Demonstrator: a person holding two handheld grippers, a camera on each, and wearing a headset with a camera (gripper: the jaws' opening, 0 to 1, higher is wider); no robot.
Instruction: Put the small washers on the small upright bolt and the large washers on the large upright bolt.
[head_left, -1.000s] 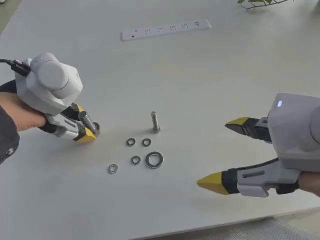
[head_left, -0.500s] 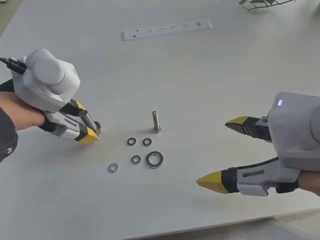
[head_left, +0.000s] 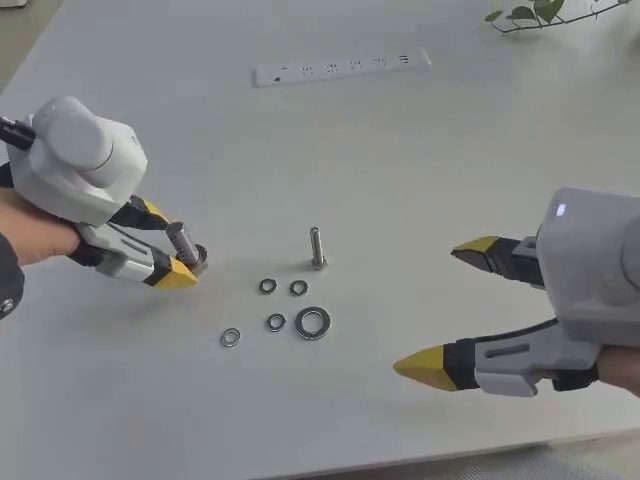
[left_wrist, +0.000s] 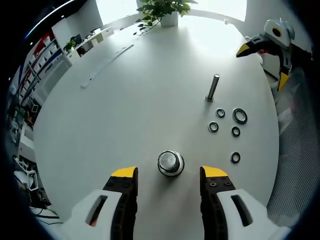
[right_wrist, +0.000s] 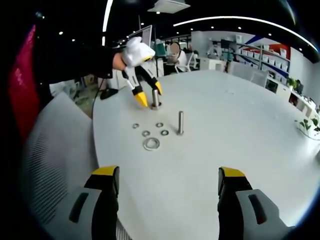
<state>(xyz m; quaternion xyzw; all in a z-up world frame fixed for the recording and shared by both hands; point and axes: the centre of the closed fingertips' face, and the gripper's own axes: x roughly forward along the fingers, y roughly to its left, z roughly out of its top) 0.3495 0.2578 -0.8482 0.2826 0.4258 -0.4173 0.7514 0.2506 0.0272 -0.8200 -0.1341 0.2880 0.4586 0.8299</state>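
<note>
My right gripper (head_left: 430, 310) hangs nearest, jaws wide apart, over the matte pale-grey tabletop (head_left: 420, 170); four small steel ring washers (head_left: 275, 322) and one large steel ring washer (head_left: 312, 322) lie before the small upright steel bolt (head_left: 317, 247); my left gripper (head_left: 163, 244) straddles the large steel bolt (head_left: 183, 245), jaws parted; a white power strip (head_left: 343, 67) lies farthest, with office shelving (right_wrist: 280, 55) beyond; the washers are unmoved since a second ago.

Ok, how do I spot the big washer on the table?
Find the middle of the white table, where a thin upright silver bolt stands alone. Five flat silver metal rings lie on its near side. The big silver washer is much wider than the four small rings beside it.
</note>
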